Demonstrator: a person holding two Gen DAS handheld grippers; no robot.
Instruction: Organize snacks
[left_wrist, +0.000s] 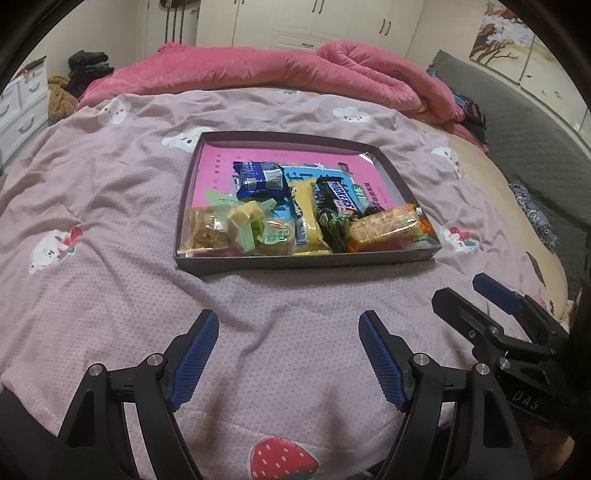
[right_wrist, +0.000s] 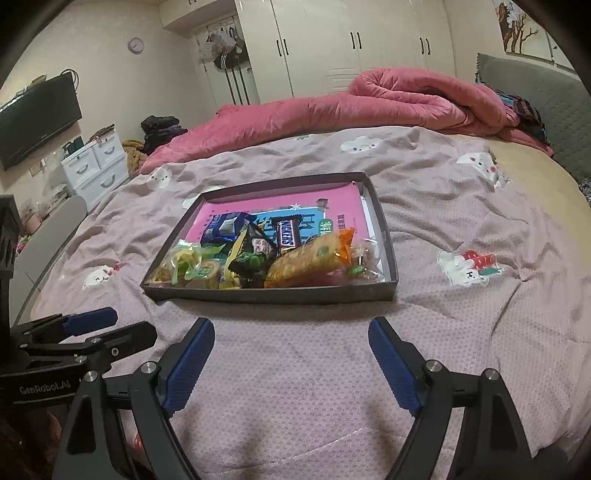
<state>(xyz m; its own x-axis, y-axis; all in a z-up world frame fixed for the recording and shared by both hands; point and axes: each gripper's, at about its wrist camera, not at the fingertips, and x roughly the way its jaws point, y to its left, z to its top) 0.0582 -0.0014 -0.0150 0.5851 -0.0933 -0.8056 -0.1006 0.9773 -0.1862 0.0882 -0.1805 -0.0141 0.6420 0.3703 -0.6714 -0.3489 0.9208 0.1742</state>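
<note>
Wrapped snacks (left_wrist: 295, 218) sit crowded at the near edge of the shallow dark cardboard tray (left_wrist: 303, 264) on the pink bedspread (left_wrist: 110, 295); left gripper (left_wrist: 288, 354) and right gripper (right_wrist: 291, 362) hover near it, jaws spread and empty, presumably poised to reach in.

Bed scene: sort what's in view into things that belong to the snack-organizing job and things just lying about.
Belongs to the job:
- dark tray
- Snickers bar
- blue packet
- yellow bar
- orange-ended rice cracker pack
- left gripper and right gripper, both open and empty

Just lying about:
- pink quilt
- folded dark clothes
- white drawers
- television
</note>
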